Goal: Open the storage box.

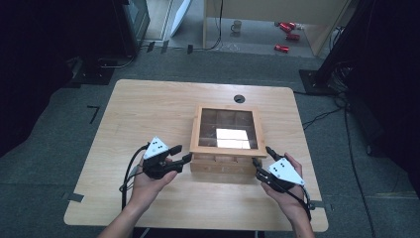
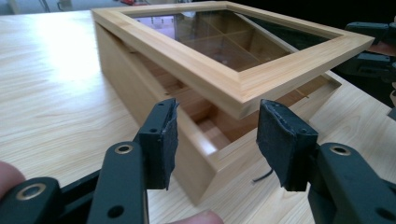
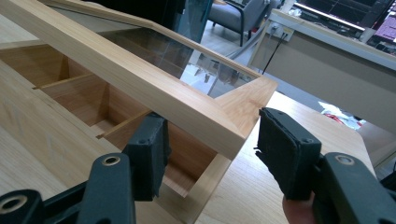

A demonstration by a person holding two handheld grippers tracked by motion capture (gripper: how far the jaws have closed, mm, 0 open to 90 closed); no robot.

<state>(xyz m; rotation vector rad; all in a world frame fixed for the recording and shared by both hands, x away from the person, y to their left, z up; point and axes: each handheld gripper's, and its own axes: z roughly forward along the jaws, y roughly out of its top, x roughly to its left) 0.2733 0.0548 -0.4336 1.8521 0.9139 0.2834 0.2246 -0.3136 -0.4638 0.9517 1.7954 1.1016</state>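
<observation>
From above, you stand at a wooden table (image 1: 148, 114) with a wooden box (image 1: 225, 161) just past its middle, the glass-paned lid (image 1: 226, 130) raised off the front edge. Your left gripper (image 1: 184, 152) sits at the box's 8 o'clock corner, your right gripper (image 1: 261, 154) at its 4 o'clock corner, each held in a hand. Along your left gripper (image 2: 217, 142), the jaws stand apart on either side of the lid's (image 2: 233, 51) near corner, not touching it; the box (image 2: 140, 93) shows dividers inside, and the other gripper (image 2: 369, 51) waits at 2 o'clock. Along your right gripper (image 3: 212, 149), the jaws are spread, one below the lid's (image 3: 140, 79) front rail and one outside its corner; the box's (image 3: 42, 121) compartments lie at 10 o'clock.
</observation>
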